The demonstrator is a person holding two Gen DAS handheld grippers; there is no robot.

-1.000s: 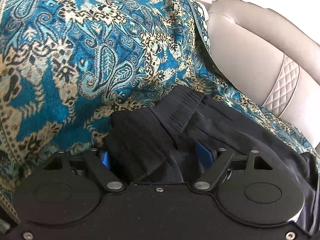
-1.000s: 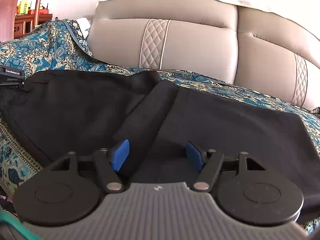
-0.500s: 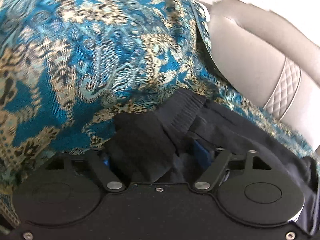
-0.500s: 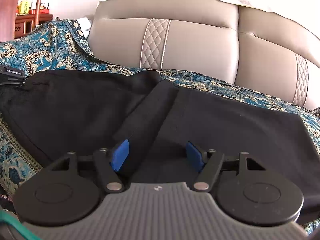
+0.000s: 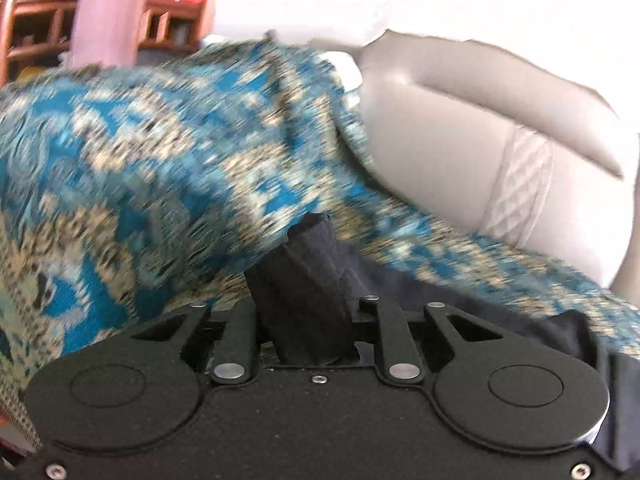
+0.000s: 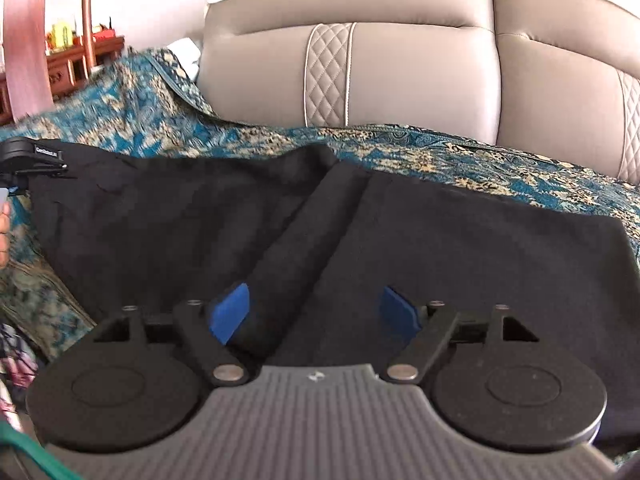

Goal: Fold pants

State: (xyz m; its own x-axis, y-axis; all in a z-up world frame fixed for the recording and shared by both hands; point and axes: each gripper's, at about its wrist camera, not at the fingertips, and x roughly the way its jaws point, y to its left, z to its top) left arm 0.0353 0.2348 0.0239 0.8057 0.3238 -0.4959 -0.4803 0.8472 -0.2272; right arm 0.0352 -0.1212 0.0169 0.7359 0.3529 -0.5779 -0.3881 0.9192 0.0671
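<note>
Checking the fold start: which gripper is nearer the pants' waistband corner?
Left. The left gripper has just closed on the bunched corner of the pants. The right gripper is open over the middle fold, away from that corner.

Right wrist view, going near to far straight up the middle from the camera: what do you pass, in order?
Right gripper, jaws open → black pants with a folded ridge → blue paisley cover → beige sofa backrest.
</note>
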